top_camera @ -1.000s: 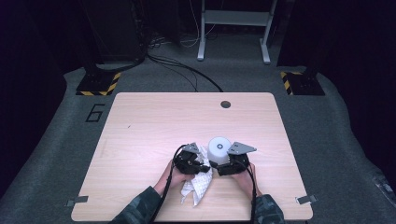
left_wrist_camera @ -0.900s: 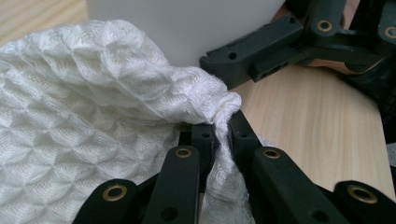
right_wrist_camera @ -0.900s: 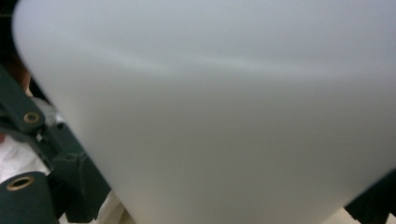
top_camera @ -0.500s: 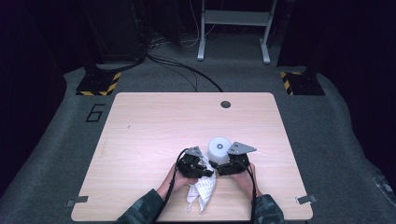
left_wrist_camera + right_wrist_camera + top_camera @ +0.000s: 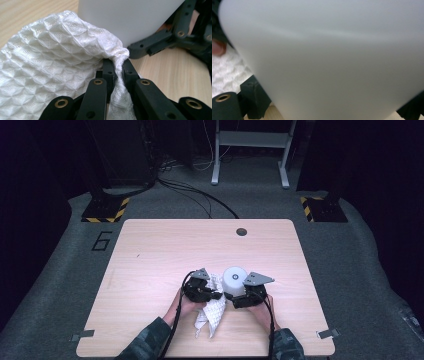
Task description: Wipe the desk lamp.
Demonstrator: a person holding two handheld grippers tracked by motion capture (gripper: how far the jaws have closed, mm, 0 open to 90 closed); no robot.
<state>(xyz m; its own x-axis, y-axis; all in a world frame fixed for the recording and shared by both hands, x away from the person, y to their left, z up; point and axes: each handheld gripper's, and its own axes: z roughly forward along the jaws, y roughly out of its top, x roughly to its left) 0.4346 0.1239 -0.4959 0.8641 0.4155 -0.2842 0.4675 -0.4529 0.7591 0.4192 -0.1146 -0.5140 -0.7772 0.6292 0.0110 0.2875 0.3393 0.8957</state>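
Observation:
A white waffle-weave cloth [image 5: 50,75] is pinched between the jaws of my left gripper [image 5: 118,65], which is shut on a bunched fold of it. The fold lies against the side of a white cup [image 5: 130,20]. In the high view the left gripper [image 5: 216,295] sits just left of the cup [image 5: 233,276], and the cloth [image 5: 211,314] trails toward the table's near edge. My right gripper [image 5: 235,294] holds the cup from the near side, its fingers [image 5: 227,105] flanking the cup [image 5: 332,57], which stands on the table.
The light wooden table [image 5: 165,250] has a round cable hole [image 5: 241,231] near its far edge. Beyond it are a dark floor, cables and a white metal stand [image 5: 250,150]. Both of the person's hands are close together near the table's front edge.
The left gripper has shifted a little with the cloth beside the cup. The right gripper and the cup have stayed in place.

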